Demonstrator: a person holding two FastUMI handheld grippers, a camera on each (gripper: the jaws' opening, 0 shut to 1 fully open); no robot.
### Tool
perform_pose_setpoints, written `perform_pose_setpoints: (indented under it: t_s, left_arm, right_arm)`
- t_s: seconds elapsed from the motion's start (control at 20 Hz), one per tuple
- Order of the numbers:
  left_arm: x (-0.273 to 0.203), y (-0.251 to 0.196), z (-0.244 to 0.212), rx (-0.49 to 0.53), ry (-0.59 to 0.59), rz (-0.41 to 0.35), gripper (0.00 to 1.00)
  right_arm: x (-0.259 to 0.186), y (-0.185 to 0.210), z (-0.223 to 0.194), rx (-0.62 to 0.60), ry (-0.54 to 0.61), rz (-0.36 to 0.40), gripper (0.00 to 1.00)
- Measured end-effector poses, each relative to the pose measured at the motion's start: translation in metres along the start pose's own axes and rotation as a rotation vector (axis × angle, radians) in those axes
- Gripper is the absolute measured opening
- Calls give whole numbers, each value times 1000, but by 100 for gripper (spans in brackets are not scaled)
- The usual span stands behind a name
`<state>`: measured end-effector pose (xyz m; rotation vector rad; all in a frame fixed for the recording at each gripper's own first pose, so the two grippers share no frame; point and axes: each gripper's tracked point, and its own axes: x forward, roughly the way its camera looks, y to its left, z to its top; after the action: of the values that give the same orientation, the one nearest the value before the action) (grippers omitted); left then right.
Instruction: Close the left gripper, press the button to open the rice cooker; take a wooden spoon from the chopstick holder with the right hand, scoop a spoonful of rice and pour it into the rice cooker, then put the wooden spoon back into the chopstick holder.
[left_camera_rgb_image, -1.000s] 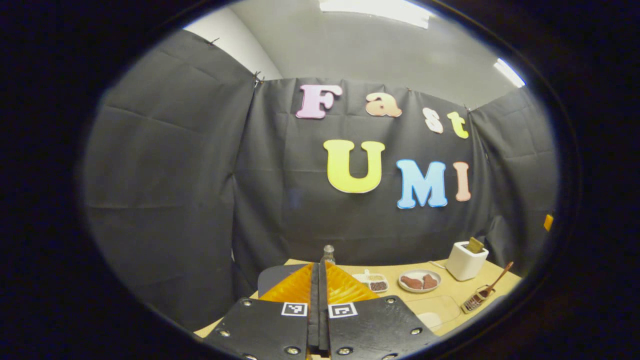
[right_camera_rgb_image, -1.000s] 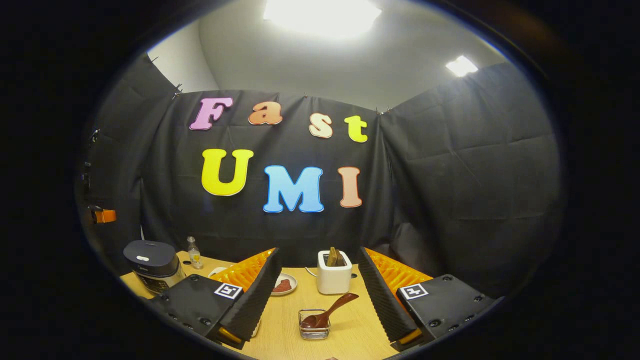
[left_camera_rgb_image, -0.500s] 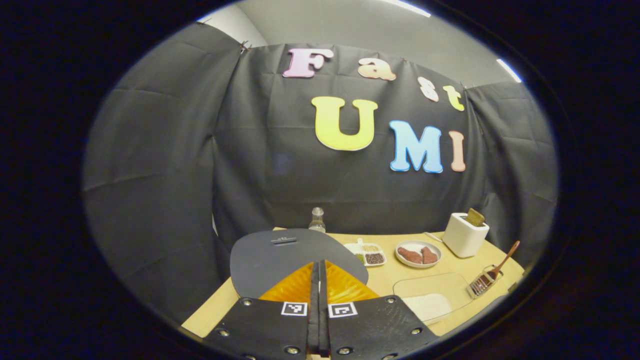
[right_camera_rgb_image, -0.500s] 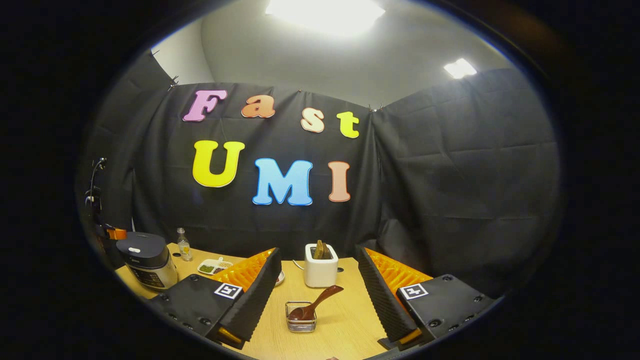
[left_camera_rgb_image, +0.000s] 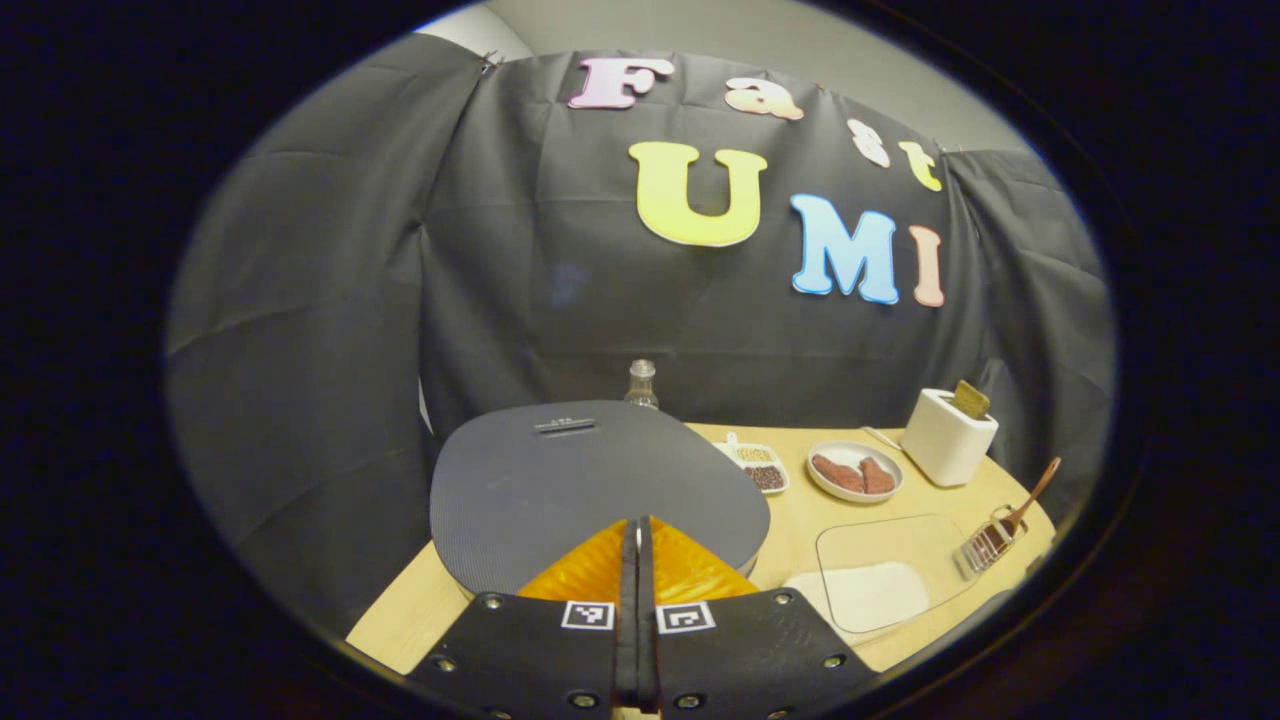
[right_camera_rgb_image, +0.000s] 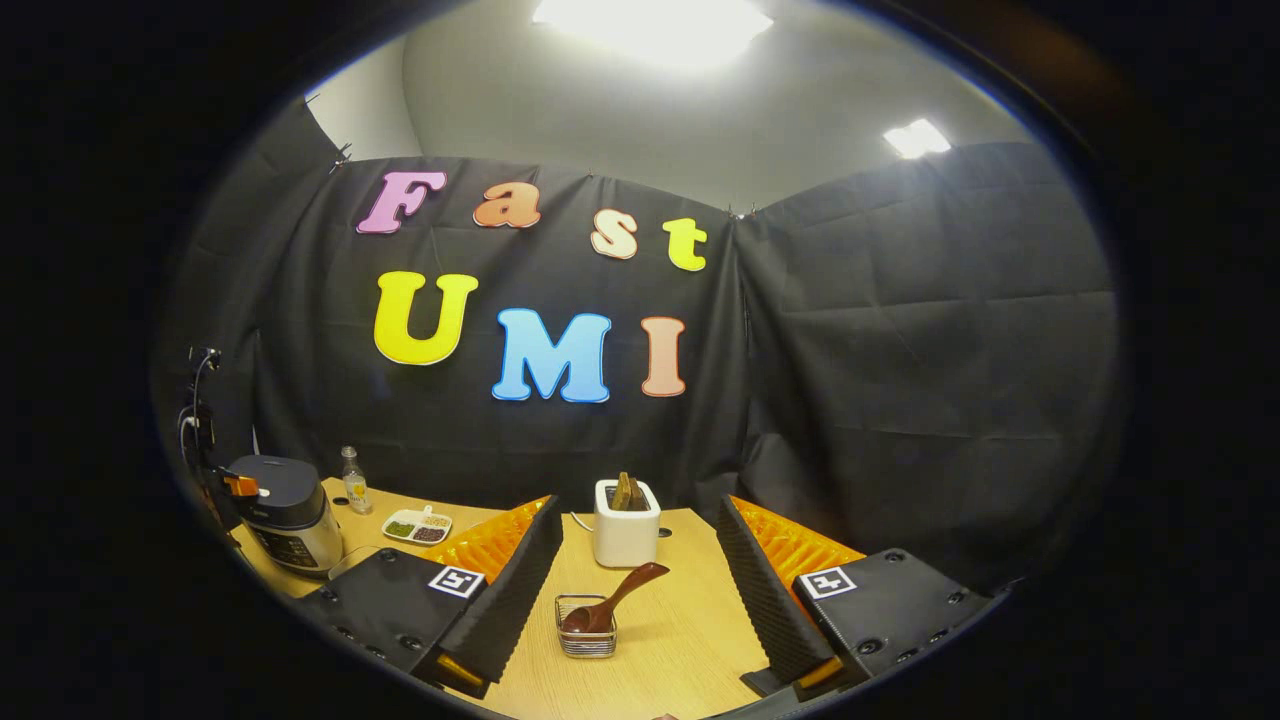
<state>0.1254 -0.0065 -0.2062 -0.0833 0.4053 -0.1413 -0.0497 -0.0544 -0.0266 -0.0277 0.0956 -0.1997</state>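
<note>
The rice cooker (left_camera_rgb_image: 590, 490), with its dark grey lid down, lies right below and ahead of my left gripper (left_camera_rgb_image: 637, 530), whose fingers are pressed together on nothing. In the right gripper view the cooker (right_camera_rgb_image: 288, 512) stands at the table's far left. A small wire chopstick holder (right_camera_rgb_image: 587, 640) holds the wooden spoon (right_camera_rgb_image: 612, 603), handle leaning up to the right. It sits on the table between and just ahead of my right gripper (right_camera_rgb_image: 638, 505), which is open and apart from it. A clear container of rice (left_camera_rgb_image: 878, 585) lies right of the cooker.
On the wooden table (right_camera_rgb_image: 680, 640) stand a white toaster (right_camera_rgb_image: 627, 535), a small bottle (left_camera_rgb_image: 641, 383), a sectioned dish of grains (left_camera_rgb_image: 757, 468) and a plate with meat pieces (left_camera_rgb_image: 855, 472). Black cloth walls close in the back and sides.
The left gripper has dipped toward the rice cooker, whose lid now looms much larger in its view. The right gripper drifted slightly; the holder and spoon sit a little further left.
</note>
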Motion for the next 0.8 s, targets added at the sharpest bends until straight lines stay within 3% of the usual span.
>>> perform_pose_setpoints:
  t_s: [0.25, 0.45, 0.8]
  left_arm:
    - [2, -1, -10, 64, 10, 7, 2]
    - [2, 2, -18, -47, 101, 20, 2]
    - [-6, 3, 8, -40, 11, 40, 2]
  right_arm:
    - [3, 4, -5, 0, 15, 14, 98]
    - [4, 13, -8, 4, 18, 43, 98]
    - [7, 15, -3, 5, -2, 82, 97]
